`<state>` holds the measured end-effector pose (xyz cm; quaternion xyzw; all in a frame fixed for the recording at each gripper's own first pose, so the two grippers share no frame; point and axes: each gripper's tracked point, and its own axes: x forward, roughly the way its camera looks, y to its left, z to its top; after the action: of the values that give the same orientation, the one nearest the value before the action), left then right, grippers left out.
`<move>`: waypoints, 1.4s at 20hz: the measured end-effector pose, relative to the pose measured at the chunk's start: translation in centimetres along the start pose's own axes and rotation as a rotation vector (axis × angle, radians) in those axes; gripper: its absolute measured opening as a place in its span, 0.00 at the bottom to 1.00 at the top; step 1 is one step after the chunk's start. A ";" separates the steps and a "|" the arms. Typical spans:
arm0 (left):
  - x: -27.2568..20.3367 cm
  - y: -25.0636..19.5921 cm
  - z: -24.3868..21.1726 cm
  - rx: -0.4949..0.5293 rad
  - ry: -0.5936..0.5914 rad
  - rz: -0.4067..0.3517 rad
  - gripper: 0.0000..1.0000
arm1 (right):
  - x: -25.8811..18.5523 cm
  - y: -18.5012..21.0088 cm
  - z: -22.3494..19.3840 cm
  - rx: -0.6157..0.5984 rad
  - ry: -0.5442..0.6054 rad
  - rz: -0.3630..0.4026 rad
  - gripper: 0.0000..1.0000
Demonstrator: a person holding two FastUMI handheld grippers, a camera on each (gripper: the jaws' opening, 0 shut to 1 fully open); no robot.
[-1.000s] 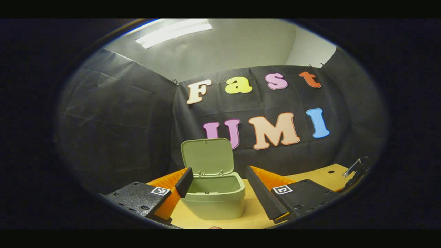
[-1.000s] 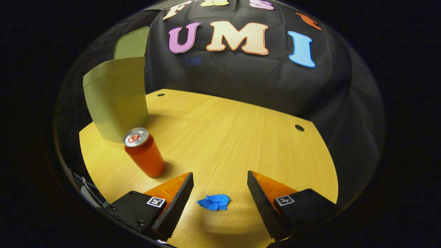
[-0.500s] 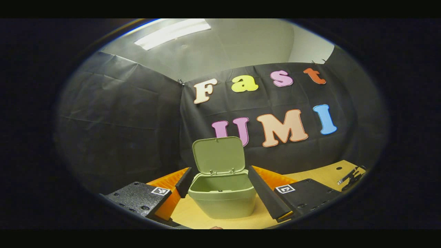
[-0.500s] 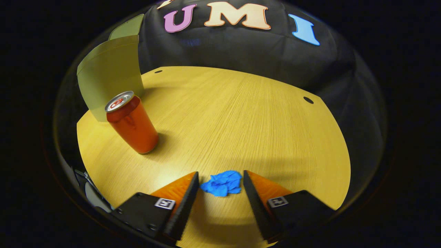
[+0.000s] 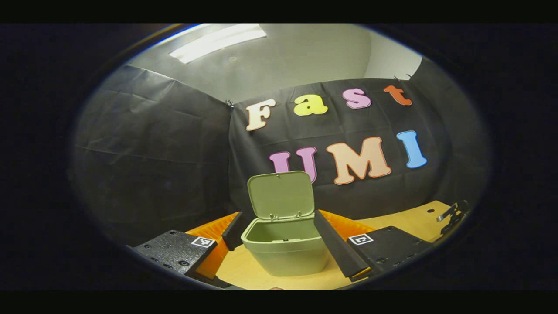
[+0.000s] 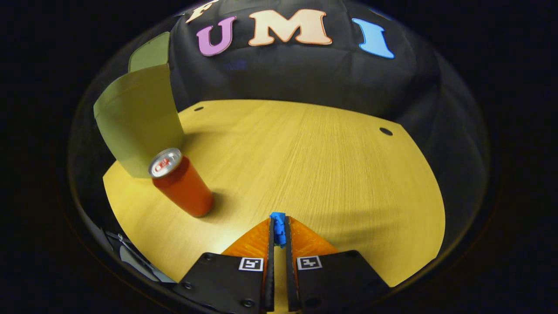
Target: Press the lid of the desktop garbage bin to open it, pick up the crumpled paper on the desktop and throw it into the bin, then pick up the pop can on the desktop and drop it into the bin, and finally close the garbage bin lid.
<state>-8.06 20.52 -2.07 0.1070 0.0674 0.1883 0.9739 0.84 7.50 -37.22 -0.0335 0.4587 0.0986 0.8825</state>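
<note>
Dim booth, ceiling light panel glowing overhead, soft shadows on desktop, fisheye-bent edges

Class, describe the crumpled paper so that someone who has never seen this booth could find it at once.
Start at the wooden tabletop, where a green bin stands with an orange can beside it. Nearer the camera, the right claw is shut on the crumpled paper. It is the one bright blue thing, a small wrinkled wad pinched between the fingers.
</note>
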 end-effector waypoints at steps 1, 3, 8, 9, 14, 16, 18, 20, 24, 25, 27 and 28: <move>0.2 0.1 0.0 -0.005 0.000 -0.003 1.00 | -0.7 0.7 1.6 -0.001 -0.030 0.007 0.14; 0.6 0.4 -0.2 -0.014 -0.001 -0.009 0.95 | -2.3 1.8 4.6 0.002 -0.095 0.018 0.14; 1.5 1.6 -1.9 -0.029 0.021 -0.016 0.99 | -4.0 4.3 11.2 -0.022 -0.223 0.037 0.13; 1.7 2.0 -2.2 -0.029 0.027 -0.011 0.99 | -4.2 5.0 12.4 -0.030 -0.248 0.039 0.13; 2.7 4.0 -4.1 -0.029 0.054 -0.002 0.99 | -5.1 8.5 18.8 -0.040 -0.362 0.073 0.13; 3.2 4.8 -4.6 -0.033 0.058 -0.002 0.95 | -5.5 10.2 21.3 -0.055 -0.415 0.089 0.13; 3.7 5.5 -5.0 -0.034 0.063 0.002 0.99 | -6.3 12.0 23.9 -0.070 -0.475 0.111 0.13; 4.2 6.2 -5.7 -0.032 0.074 0.006 0.99 | -6.9 14.2 25.8 -0.088 -0.518 0.140 0.13; 4.6 7.8 -6.5 -0.024 0.091 0.021 0.95 | -7.2 18.4 28.8 -0.131 -0.567 0.200 0.13; 4.7 8.1 -6.5 -0.026 0.094 0.019 0.99 | -7.2 19.7 29.0 -0.140 -0.572 0.218 0.13; 4.7 8.6 -6.7 -0.023 0.095 0.024 0.95 | -7.2 21.9 29.6 -0.160 -0.584 0.251 0.13; 4.6 9.0 -7.0 -0.018 0.098 0.030 0.95 | -7.3 23.1 29.9 -0.168 -0.584 0.274 0.13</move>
<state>-8.20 31.75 -7.17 0.0899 0.1118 0.2087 0.9674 16.02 33.51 -13.35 -0.0146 0.1770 0.2592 0.9493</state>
